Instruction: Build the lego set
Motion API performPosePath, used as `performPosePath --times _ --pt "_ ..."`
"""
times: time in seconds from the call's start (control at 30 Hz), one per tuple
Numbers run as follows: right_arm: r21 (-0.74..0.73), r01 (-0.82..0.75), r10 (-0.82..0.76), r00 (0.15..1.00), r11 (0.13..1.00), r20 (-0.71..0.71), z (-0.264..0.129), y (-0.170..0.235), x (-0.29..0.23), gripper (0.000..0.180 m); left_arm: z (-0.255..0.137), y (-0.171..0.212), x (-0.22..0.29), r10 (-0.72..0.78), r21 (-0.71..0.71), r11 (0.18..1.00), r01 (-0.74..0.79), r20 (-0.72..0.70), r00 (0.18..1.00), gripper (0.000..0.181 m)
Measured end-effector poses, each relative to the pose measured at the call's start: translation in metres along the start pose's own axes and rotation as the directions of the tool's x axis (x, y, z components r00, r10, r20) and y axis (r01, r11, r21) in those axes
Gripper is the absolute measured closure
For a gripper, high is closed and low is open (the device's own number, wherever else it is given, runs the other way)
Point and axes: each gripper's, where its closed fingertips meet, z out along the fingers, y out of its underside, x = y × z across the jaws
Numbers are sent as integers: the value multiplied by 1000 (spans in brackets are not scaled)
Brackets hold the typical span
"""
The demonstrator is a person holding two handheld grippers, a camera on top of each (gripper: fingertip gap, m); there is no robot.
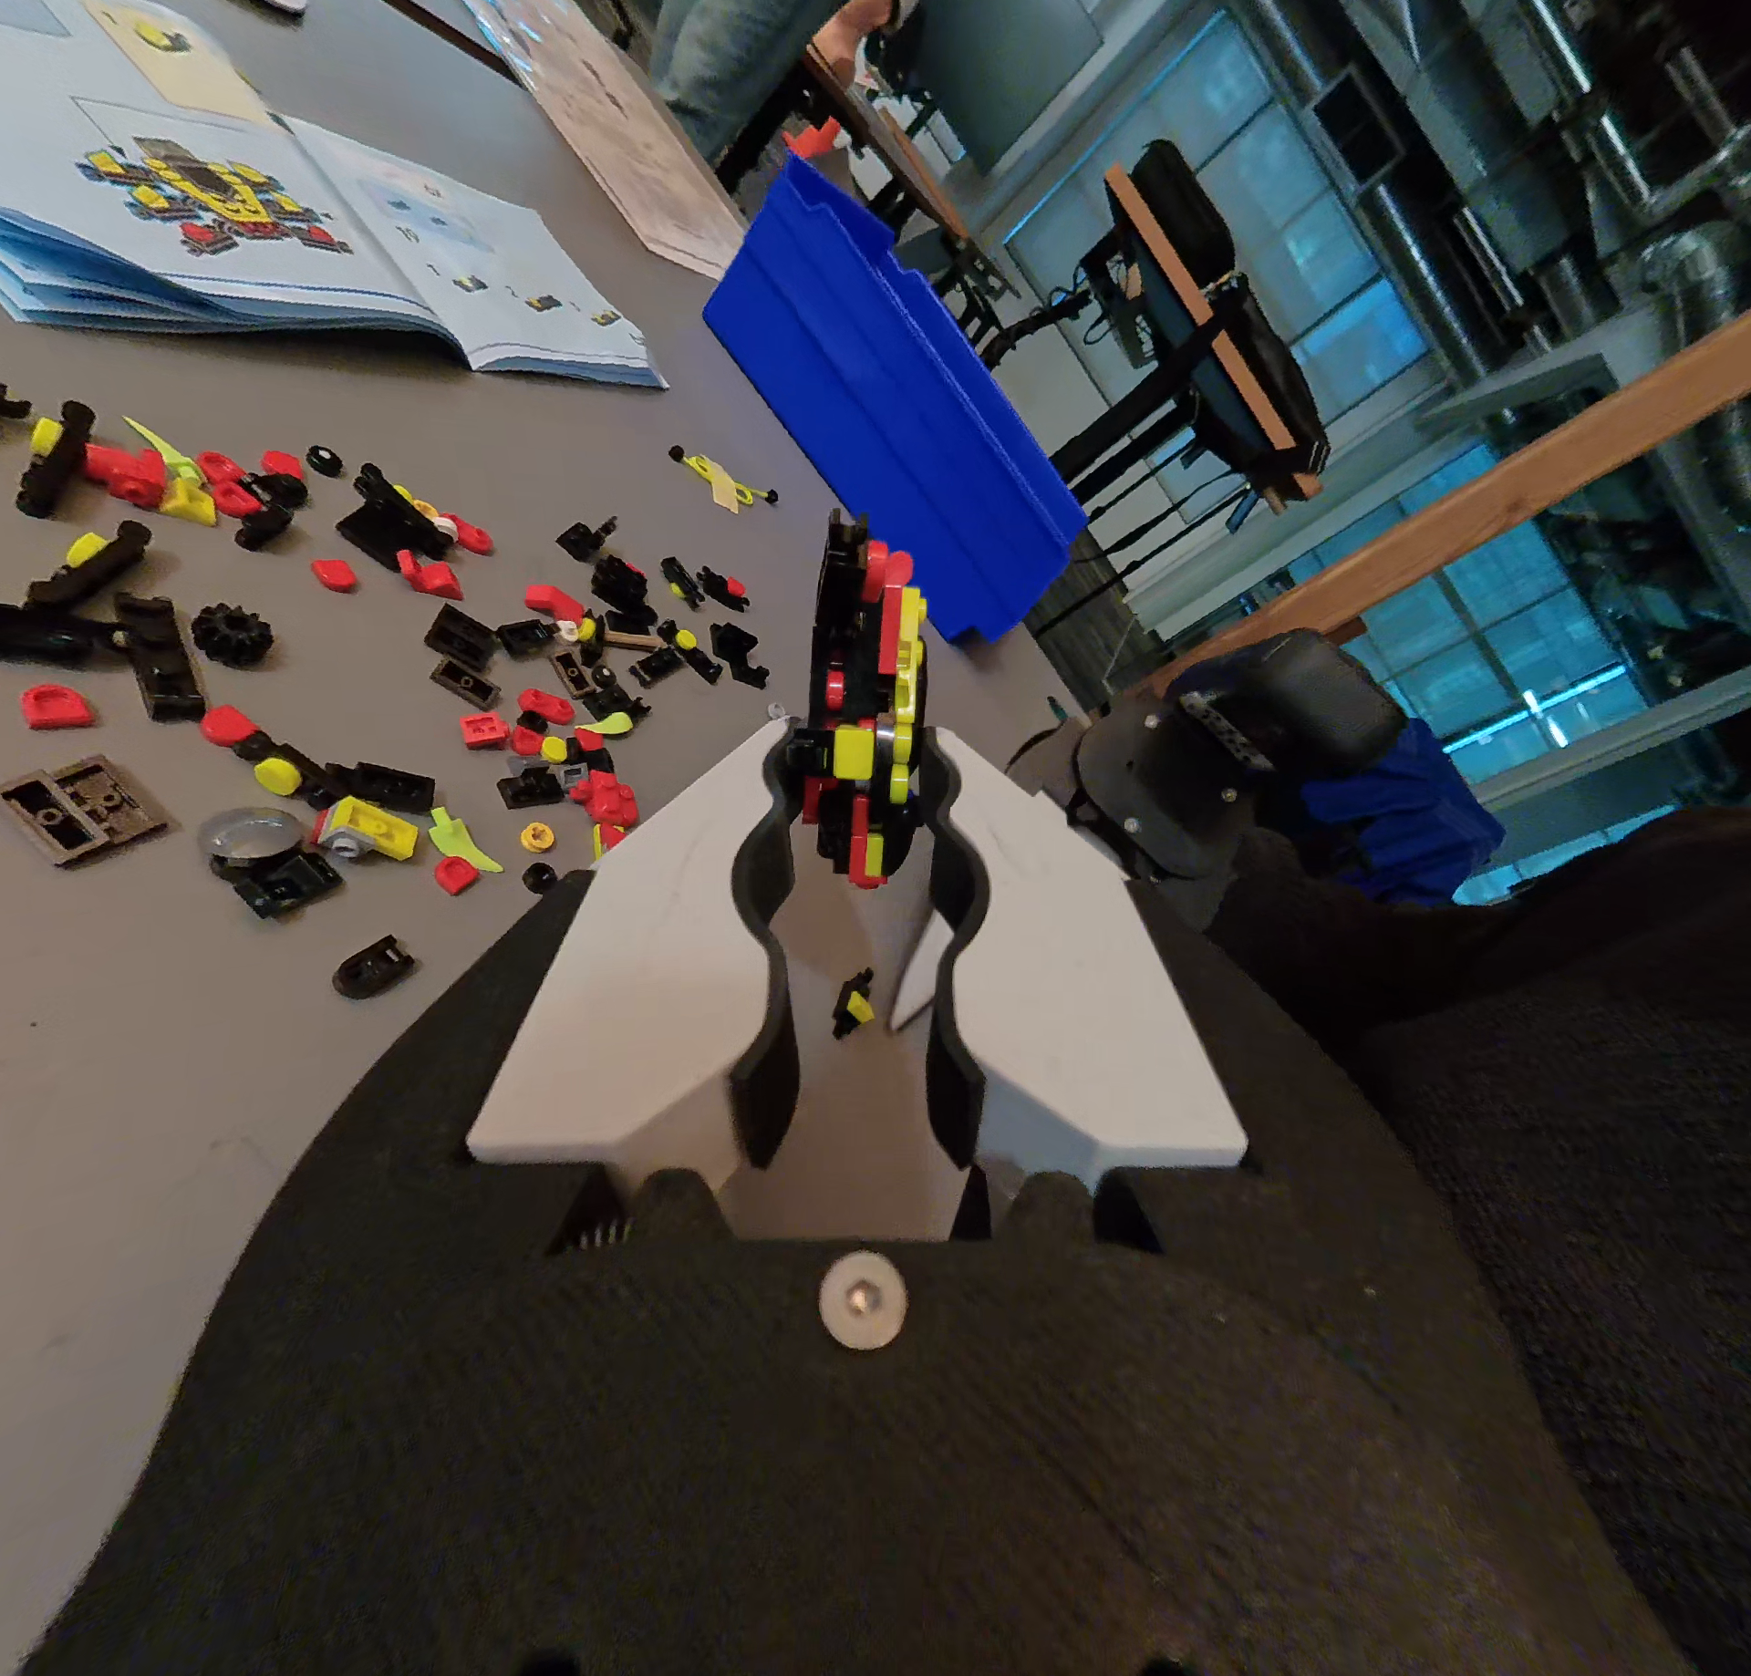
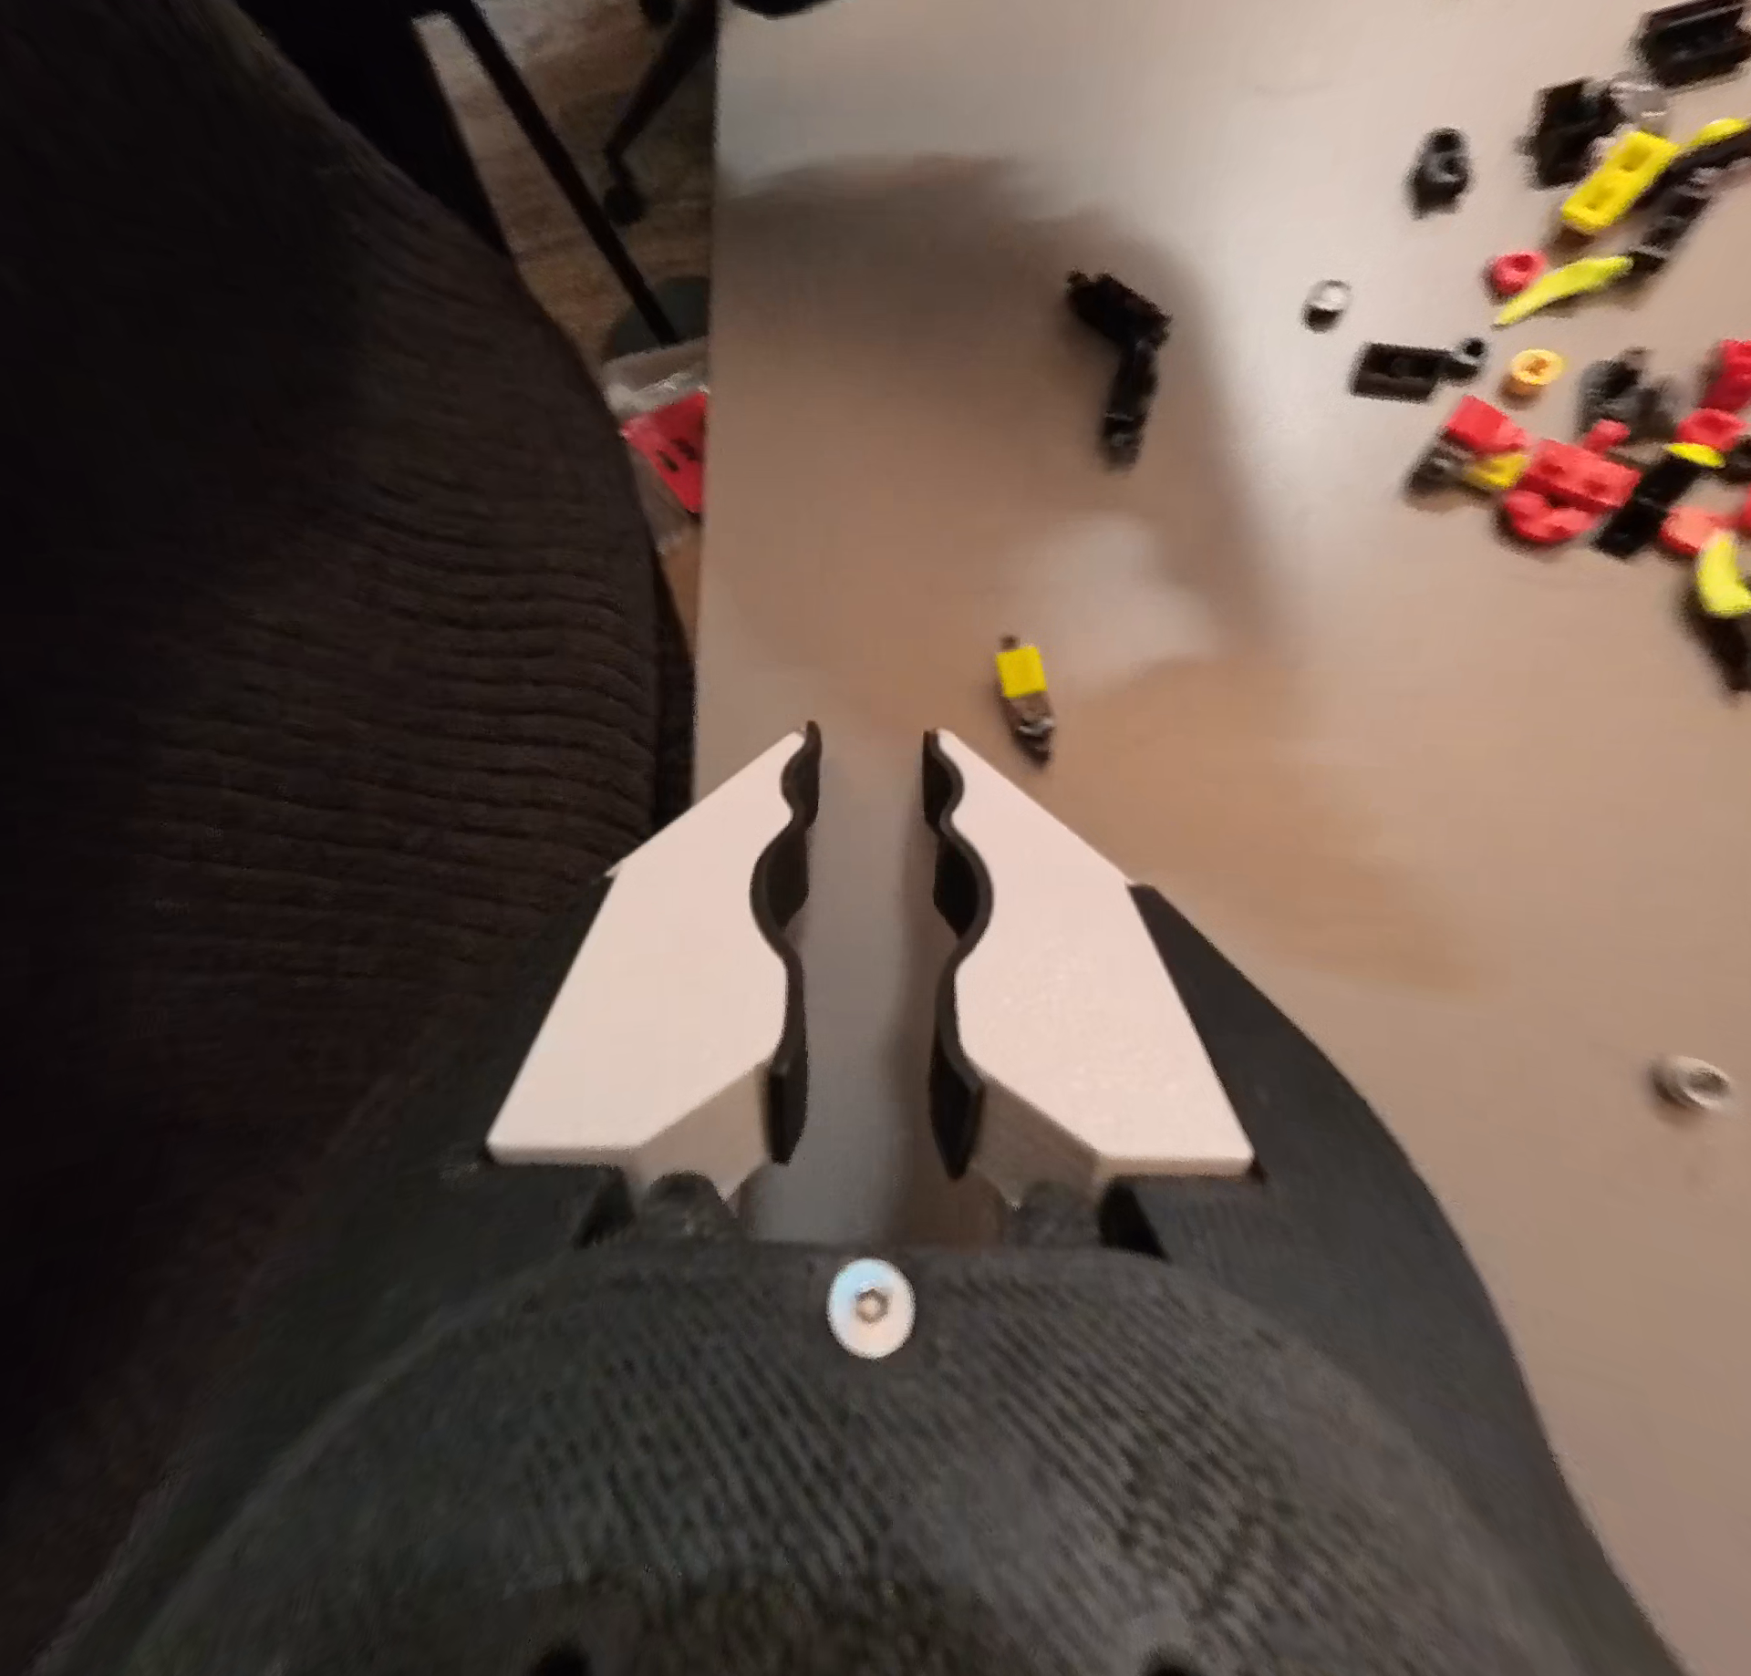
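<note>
Table point(image 1: 587, 456): loose bricks point(image 1: 398, 664) spread flat beside the open instruction booklet point(image 1: 284, 238), so I can match parts to the page.

Left gripper point(image 1: 857, 740) clamps the partial model point(image 1: 867, 683), lifted edge-on above the table for access: black core, red and yellow plates.

Right gripper point(image 2: 870, 740) empty, jaws slightly parted, above the table near 1 small yellow-and-black piece point(image 2: 1023, 688).

Where your two cameras look

Your left camera sits tipped sideways, close above the grey table point(image 1: 474, 456), looking across it toward the blue bin point(image 1: 881, 418) and the room behind. Your right camera looks down near the table's point(image 2: 947, 162) edge. Both show the small yellow-and-black piece point(image 1: 853, 1005) point(image 2: 1021, 694) and the loose bricks point(image 1: 531, 674) point(image 2: 1573, 484) beyond.
</note>
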Motion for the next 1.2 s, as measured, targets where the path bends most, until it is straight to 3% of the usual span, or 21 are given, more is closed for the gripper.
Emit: performPosePath --times 0.07,0.2,0.4,0.47,0.6,0.83,0.97,1.2 --pt "5 1 -1 999 1000 37 2 -3 -7 159 0 0 0 -27 6 1000 27 -12 1000 160" --pt "34 39 -36 997 999 -66 -9 -6 8 164 -1 -1 -1 -43 14 999 43 -18 999 160" --pt "24 23 -19 986 999 -163 -6 -7 28 152 1 0 -1 -51 5 999 51 -22 998 160" --pt "-21 25 -28 993 999 -113 -2 0 18 157 1 0 -2 -54 7 999 54 -23 998 160" --pt "23 7 -8 998 1000 58 1 -5 -13 159 0 0 -1 -56 10 998 56 -23 998 160" --pt "76 76 -70 994 994 -81 -12 -16 12 159 1 -1 -1 -61 13 998 61 -24 998 160" --pt "73 122 -124 992 990 23 -9 -21 6 146 2 0 -1 -69 11 998 70 -32 997 160" --pt "26 235 -236 961 972 147 8 -23 2 141 4 1 0 -60 5 998 60 -32 998 160"
